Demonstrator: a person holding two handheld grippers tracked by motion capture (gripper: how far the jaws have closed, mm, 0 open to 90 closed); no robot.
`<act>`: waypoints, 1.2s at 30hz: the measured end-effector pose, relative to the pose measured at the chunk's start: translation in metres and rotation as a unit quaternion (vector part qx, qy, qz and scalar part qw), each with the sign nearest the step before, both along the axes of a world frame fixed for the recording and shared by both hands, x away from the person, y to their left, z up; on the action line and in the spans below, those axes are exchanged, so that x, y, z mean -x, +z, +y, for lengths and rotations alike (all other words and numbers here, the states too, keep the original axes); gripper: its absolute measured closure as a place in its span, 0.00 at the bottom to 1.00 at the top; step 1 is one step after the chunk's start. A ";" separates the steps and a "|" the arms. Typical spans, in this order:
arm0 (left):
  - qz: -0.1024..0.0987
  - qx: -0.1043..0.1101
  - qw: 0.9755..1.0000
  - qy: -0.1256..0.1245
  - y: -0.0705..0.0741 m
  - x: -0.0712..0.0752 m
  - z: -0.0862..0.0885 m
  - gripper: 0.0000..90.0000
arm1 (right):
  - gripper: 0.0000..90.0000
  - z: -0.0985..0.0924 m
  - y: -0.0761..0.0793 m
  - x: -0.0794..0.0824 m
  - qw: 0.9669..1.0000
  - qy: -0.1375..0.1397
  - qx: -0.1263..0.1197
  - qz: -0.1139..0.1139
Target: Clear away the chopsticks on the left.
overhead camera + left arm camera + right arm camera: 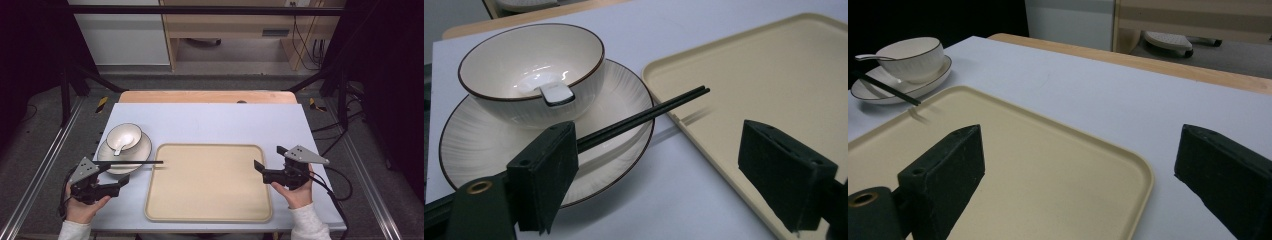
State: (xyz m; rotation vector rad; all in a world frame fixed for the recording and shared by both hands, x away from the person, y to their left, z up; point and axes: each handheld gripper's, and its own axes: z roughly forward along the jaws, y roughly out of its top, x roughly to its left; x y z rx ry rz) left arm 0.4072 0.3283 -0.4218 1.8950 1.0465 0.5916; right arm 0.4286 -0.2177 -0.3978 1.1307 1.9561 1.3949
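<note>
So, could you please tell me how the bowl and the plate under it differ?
The bowl is deep and high-walled; the plate is shallow and wider, its edge showing all round the bowl. The bowl holds a white spoon, while the plate carries the bowl, with black chopsticks lying across its rim and pointing at the tray. Both are cream white with a thin dark rim line.

We saw a white bowl [124, 136] holding a spoon [121, 146] on a plate [142, 150], black chopsticks [131, 162] lying across its rim toward the empty beige tray [210, 185].
</note>
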 end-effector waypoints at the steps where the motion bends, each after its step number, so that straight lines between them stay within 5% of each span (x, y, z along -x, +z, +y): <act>1: 0.006 -0.008 1.000 0.004 -0.002 -0.002 0.002 0.19 | 0.07 0.000 0.000 0.000 1.000 -0.002 0.000 -0.001; 20: 0.022 -0.059 0.998 0.025 -0.026 -0.044 0.013 0.39 | 0.07 0.002 -0.003 -0.002 1.000 -0.003 0.004 0.007; 36: 0.027 -0.076 0.996 0.026 -0.033 -0.051 0.013 0.44 | 0.07 0.002 -0.003 -0.002 1.000 -0.001 0.004 0.007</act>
